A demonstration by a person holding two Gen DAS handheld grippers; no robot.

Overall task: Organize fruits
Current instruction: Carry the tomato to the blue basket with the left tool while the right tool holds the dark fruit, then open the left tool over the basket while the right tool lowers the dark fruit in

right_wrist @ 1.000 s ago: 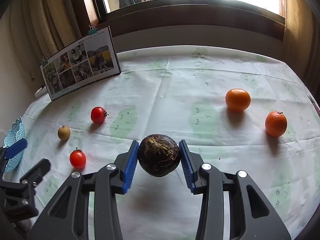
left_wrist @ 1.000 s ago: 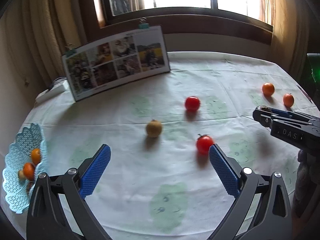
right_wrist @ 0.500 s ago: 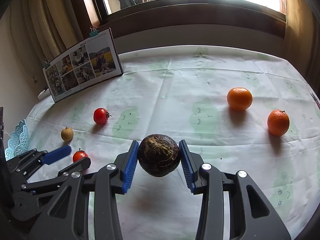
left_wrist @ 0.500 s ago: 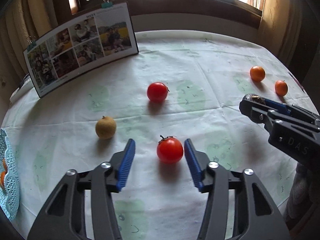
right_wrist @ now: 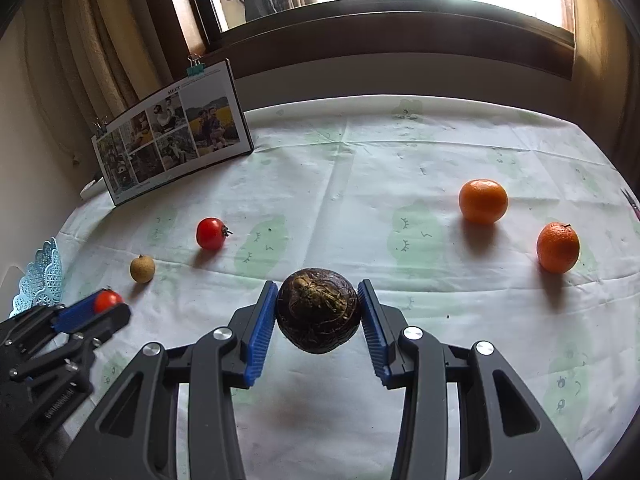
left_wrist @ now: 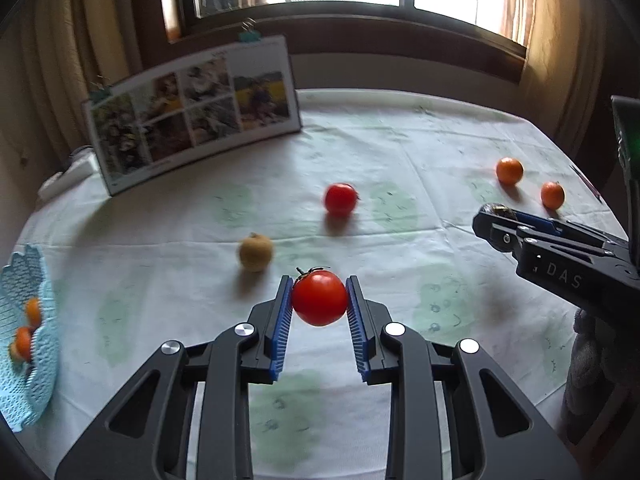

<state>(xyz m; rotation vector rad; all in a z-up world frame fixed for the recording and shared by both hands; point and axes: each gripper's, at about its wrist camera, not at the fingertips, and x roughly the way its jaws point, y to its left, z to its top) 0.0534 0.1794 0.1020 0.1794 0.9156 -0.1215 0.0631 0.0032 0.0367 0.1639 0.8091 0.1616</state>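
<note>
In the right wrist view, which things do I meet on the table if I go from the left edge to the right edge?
Blue basket → tomato in the left claw → small brown fruit → loose tomato → dark round fruit in the right claw → farther orange → nearer orange.

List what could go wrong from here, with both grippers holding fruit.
1. The left gripper pinches the tomato only at its sides; too tight a squeeze may bruise or split it, too loose may let it roll out.
2. The right gripper holds the dark round fruit by a narrow contact; it could slip on the way.
3. The blue basket sits at the table's edge; a careless drop might tip it.
</note>
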